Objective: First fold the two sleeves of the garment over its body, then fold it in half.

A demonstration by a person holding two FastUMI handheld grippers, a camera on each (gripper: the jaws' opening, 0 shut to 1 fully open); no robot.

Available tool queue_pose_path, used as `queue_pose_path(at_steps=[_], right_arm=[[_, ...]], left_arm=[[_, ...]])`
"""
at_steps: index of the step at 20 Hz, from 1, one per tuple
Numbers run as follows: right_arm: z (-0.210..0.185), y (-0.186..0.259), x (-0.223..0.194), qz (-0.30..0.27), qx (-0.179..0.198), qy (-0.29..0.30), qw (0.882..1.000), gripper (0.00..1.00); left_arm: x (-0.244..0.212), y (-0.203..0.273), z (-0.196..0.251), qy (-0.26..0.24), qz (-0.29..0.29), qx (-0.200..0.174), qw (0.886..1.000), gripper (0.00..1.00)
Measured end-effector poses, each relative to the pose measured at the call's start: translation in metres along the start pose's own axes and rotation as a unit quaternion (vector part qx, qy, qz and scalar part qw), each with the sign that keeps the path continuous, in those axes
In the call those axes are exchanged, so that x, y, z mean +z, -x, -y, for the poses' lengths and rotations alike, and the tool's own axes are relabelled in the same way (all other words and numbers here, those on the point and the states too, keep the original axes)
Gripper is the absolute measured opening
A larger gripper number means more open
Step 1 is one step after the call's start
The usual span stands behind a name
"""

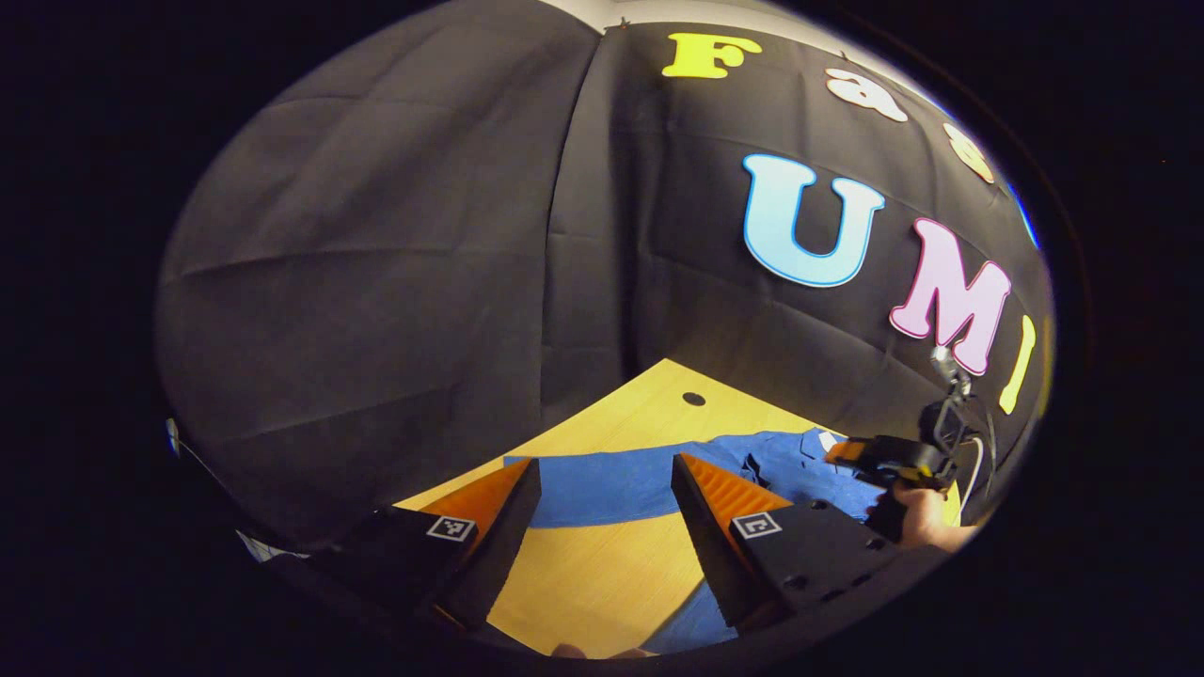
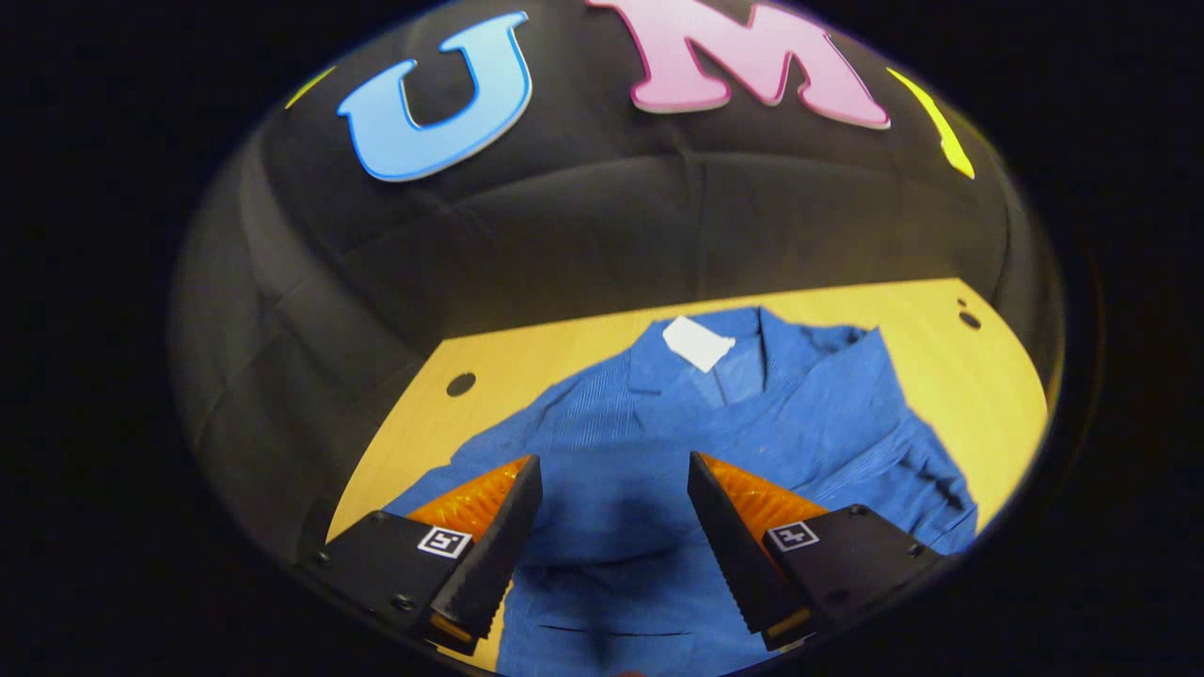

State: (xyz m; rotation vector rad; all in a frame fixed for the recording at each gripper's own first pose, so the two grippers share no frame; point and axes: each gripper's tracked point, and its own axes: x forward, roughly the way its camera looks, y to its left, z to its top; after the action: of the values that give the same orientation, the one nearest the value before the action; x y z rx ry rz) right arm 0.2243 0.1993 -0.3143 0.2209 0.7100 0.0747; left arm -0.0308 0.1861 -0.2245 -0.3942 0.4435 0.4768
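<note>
Bench (image 2: 978,376): I see pale wood across the lower half of both views, with a dark hole (image 1: 693,399) near its far edge.
Shirt (image 2: 658,442): blue, lying flat on the bench, collar toward the top of the right gripper view with a white tag (image 2: 697,341) at the neck. In the left gripper view one sleeve (image 1: 602,484) runs as a band across the lower centre, spread out to the side.
Right sleeve side: bunched and wrinkled at the right of the right gripper view; I cannot tell whether it is already folded in.
Left hand-held gripper (image 1: 602,508): fingers spread apart, nothing between them, hovering above the outstretched sleeve.
Right hand-held gripper (image 2: 611,512): fingers apart and empty, over the shirt's body. It also appears at the right edge of the left gripper view, held by a hand (image 1: 926,522).
Step in hand, as I judge it: fold the outstretched sleeve.
How I'd do it well: pinch near the cuff, lift only slightly, lay it flat across the body, and keep the body from dragging.
</note>
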Motion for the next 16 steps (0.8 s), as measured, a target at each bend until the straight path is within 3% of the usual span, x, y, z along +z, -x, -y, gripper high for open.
queue_pose_path(at_steps=[3, 8, 10, 12, 15, 16], right_arm=[[0.024, 0.041, 0.042, 0.051, -0.005, 0.029, 0.998, 0.98], [0.071, 0.132, 0.094, 0.12, -0.03, 0.062, 0.99, 0.98], [0.091, 0.175, 0.111, 0.152, -0.043, 0.078, 0.984, 0.97], [0.112, 0.222, 0.122, 0.177, -0.064, 0.091, 0.978, 0.97], [0.144, 0.289, 0.147, 0.236, -0.104, 0.119, 0.959, 0.97], [0.15, 0.309, 0.152, 0.25, -0.113, 0.12, 0.954, 0.85]], left_arm=[[0.0, -0.019, -0.018, -0.011, 0.001, 0.019, 1.0, 0.83], [-0.007, -0.063, -0.045, -0.059, -0.03, 0.018, 0.998, 0.83], [-0.018, -0.085, -0.052, -0.052, -0.053, 0.011, 0.997, 0.83], [-0.036, -0.109, -0.072, -0.056, -0.083, 0.029, 0.995, 0.83], [-0.049, -0.13, -0.082, -0.067, -0.109, 0.035, 0.991, 0.83], [-0.052, -0.138, -0.083, -0.066, -0.118, 0.038, 0.99, 0.83]])
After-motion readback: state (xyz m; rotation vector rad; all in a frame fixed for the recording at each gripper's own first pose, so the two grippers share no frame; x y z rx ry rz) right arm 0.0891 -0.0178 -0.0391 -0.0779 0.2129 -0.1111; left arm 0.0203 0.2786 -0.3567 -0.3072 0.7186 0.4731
